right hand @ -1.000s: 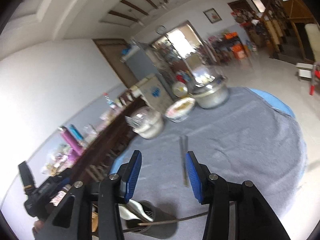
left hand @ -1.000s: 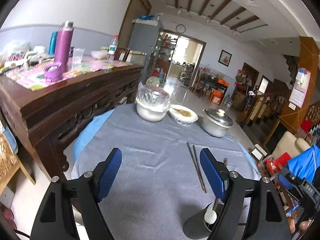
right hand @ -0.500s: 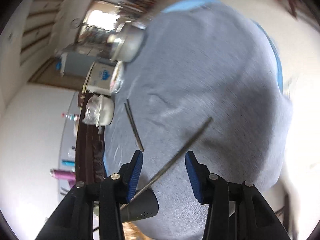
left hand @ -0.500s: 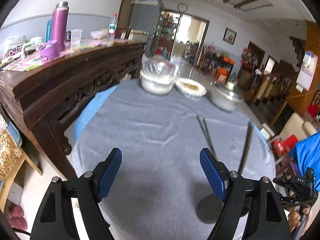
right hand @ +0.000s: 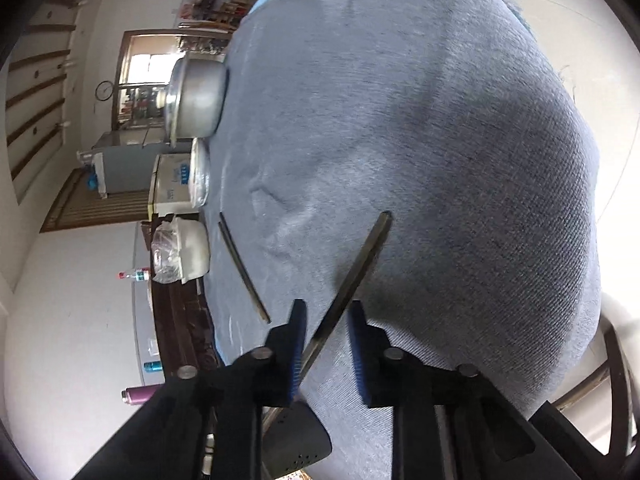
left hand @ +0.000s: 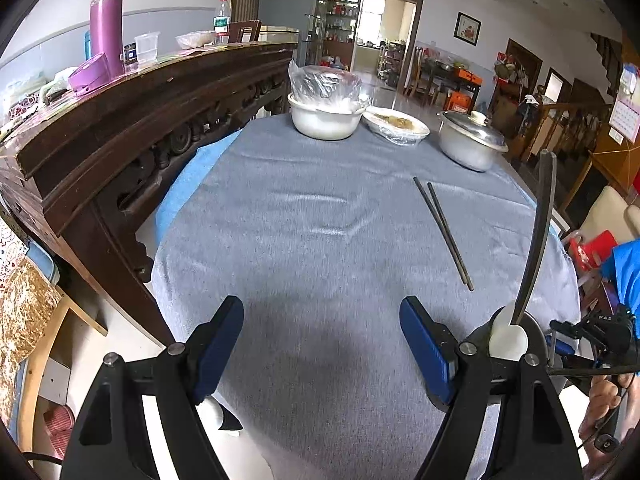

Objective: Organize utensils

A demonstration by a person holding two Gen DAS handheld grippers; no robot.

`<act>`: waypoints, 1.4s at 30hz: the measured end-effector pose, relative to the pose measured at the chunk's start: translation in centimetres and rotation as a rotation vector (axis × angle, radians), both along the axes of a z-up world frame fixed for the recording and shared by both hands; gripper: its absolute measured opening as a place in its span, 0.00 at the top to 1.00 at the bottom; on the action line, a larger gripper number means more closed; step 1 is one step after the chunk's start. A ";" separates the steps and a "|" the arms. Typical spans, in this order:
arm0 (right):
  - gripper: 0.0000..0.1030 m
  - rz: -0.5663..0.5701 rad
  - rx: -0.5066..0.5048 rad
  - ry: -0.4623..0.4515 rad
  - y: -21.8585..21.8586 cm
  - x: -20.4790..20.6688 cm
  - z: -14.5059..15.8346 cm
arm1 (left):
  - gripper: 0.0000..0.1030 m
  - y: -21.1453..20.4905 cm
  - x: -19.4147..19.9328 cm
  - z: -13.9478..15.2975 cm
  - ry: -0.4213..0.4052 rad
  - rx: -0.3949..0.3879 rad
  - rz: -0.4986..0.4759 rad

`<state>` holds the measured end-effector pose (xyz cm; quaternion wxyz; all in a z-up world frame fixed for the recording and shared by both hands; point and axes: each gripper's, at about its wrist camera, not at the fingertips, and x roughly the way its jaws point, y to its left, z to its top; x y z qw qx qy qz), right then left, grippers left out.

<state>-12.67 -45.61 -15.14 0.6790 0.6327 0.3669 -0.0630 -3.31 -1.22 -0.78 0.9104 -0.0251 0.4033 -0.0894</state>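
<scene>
A pair of dark chopsticks (left hand: 443, 232) lies on the grey tablecloth (left hand: 312, 240); it also shows in the right wrist view (right hand: 243, 271). A dark utensil holder (left hand: 520, 332) stands at the table's near right with a white spoon (left hand: 507, 340) and one upright chopstick (left hand: 538, 236) in it. My left gripper (left hand: 322, 344) is open and empty above the near cloth. My right gripper (right hand: 326, 354) is rolled sideways, jaws partly closed, with that chopstick (right hand: 352, 280) between the pads above the holder (right hand: 300, 444); no pad touches it.
A plastic-covered white bowl (left hand: 325, 114), a wrapped dish (left hand: 397, 125) and a lidded metal pot (left hand: 472, 144) stand at the table's far end. A dark carved sideboard (left hand: 120, 120) with a purple flask (left hand: 106, 28) runs along the left. A chair (left hand: 608, 216) is at right.
The right gripper has rolled sideways and its jaws have narrowed around the chopstick. The left gripper has drawn back and lowered its view; the holder now shows at its right.
</scene>
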 end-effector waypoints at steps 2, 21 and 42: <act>0.85 -0.011 0.016 -0.016 0.0 -0.2 -0.2 | 0.22 0.0 0.0 0.0 0.000 -0.001 -0.003; 0.93 -0.020 -0.257 -0.233 1.7 -0.3 8.7 | 0.22 -0.7 -0.2 -1.1 0.041 -0.002 -0.034; 0.93 -0.041 -0.792 -0.585 8.8 -4.2 23.9 | 0.22 -0.5 -0.1 -1.8 0.066 -0.007 -0.031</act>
